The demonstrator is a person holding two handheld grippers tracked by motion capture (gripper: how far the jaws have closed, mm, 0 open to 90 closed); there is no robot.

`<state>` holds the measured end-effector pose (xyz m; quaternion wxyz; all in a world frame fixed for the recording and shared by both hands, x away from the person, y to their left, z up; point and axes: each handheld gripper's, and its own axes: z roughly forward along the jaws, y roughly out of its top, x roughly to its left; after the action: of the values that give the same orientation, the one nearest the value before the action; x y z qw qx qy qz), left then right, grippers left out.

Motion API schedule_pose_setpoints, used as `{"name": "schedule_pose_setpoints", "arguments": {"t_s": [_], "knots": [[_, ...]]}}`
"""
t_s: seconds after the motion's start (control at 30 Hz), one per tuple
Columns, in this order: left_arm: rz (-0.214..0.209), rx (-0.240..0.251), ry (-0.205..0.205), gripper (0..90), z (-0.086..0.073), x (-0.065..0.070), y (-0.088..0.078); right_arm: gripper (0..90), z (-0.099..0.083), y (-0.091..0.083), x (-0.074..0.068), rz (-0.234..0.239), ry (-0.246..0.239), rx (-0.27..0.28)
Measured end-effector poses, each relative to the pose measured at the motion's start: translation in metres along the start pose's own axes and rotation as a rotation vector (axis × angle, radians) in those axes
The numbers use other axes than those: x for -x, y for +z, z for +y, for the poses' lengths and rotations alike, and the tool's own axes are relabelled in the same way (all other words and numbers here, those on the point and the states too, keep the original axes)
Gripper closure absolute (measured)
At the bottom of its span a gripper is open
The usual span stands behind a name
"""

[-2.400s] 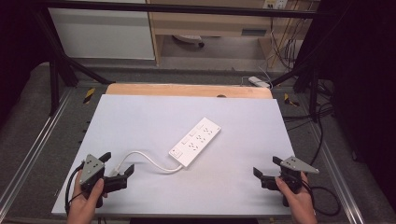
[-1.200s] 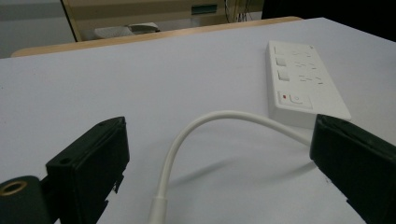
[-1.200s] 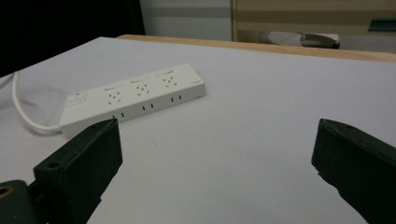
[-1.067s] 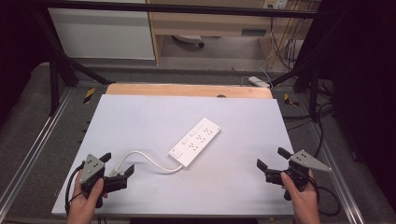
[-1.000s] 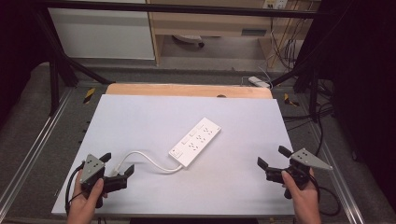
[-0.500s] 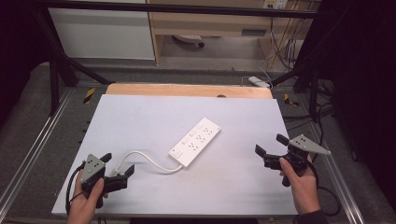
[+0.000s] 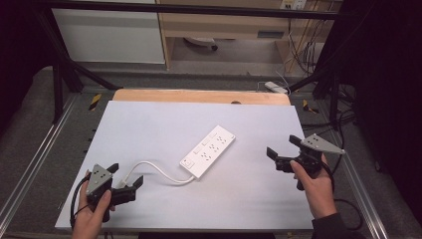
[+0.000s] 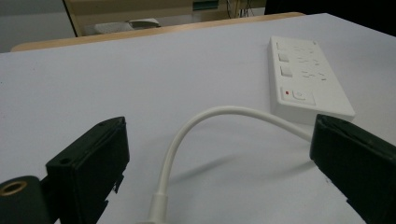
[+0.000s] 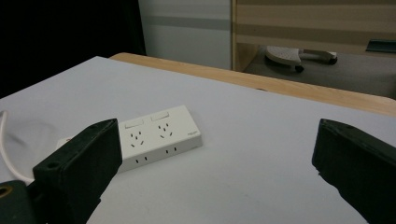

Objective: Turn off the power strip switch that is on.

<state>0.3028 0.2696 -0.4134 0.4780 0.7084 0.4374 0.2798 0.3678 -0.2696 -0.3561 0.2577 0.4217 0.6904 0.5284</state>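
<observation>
White thing: a power strip (image 7: pixel 208 151) lies flat near the middle of the table (image 7: pixel 149 119); it sits slanted, with its far end toward the right back corner; nothing touches it
Cord: a white cord (image 7: pixel 152 170) leaves the near end of the power strip, bends in a curve, and runs toward the left claw; in the left gripper view the cord (image 8: pixel 187 135) ends low between the two jaws, and I cannot tell if they touch it
Left claw: the left claw (image 7: pixel 125 183) sits at the near left corner of the table; its jaws stand wide apart with the cord end between them; it holds nothing yet
Right claw: the right claw (image 7: pixel 282 155) hangs over the right side of the table, well apart from the power strip; its jaws are wide apart and empty; it looks toward the far end of the power strip (image 9: pixel 154 135)
Step now: I think both claws are getting ready to grab; the reach has only begun
Next move: the left claw may need to close gently on the cord end; the right claw may need to come closer and hold the power strip so it does not slide
Writing: a small grey mark sits near one corner of the power strip, too tiny to read; a red dot sits by a round button (image 8: pixel 299 95); no brand name can be read
</observation>
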Motion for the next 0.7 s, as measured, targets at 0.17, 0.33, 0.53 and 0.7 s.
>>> {"name": "schedule_pose_setpoints", "arguments": {"t_s": [0.17, 0.33, 0.53, 0.7], "knots": [[-0.005, -0.001, 0.001, 4.9, 0.0, 0.0, 0.0, 2.1, 0.007, 0.01, -0.003, 0.009, -0.01, -0.004], [-0.008, -0.001, 0.002, 4.9, 0.0, 0.001, 0.0, 2.3, 0.014, 0.02, -0.005, 0.014, -0.027, -0.007], [-0.007, 0.001, 0.003, 4.9, 0.0, 0.001, 0.0, 2.5, 0.023, 0.033, -0.008, 0.019, -0.034, -0.017], [-0.011, 0.0, 0.01, 4.9, 0.0, 0.001, 0.0, 3.5, 0.028, 0.04, -0.007, 0.02, -0.029, -0.018]]}}
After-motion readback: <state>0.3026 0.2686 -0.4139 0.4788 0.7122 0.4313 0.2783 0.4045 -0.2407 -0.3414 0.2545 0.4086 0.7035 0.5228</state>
